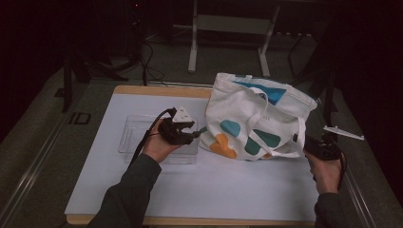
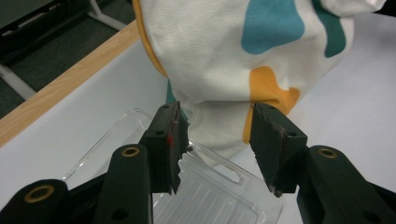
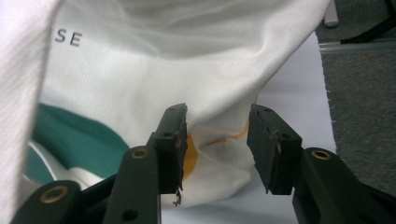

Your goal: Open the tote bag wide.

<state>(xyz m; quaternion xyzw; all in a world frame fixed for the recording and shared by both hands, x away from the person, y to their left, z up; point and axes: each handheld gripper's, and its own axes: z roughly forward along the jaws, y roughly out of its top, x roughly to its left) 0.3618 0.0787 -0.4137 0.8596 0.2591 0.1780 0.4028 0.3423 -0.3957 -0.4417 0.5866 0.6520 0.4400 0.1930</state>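
Observation:
A white cloth tote bag (image 1: pixel 256 114) with teal and orange blobs lies on the white table, its mouth toward the far right. My left gripper (image 1: pixel 198 134) points at the bag's left bottom corner; its jaws stand open just short of the cloth (image 2: pixel 219 126), with nothing between them. My right gripper (image 1: pixel 300 141) sits at the bag's right lower side by the white strap (image 1: pixel 300 135). Its jaws are open too, with the bag's cloth (image 3: pixel 215 116) right in front of them. A clear plastic tray (image 1: pixel 138 135) lies flat under the left hand, also seen as the tray (image 2: pixel 215 196).
The white table top (image 1: pixel 228 190) has a wooden far edge (image 1: pixel 157 90). Grey carpet (image 1: pixel 43 142) and a metal rail flank it on the left. A white frame stand (image 1: pixel 228 28) stands on the floor behind. A grey plate (image 1: pixel 343 132) juts from the right gripper.

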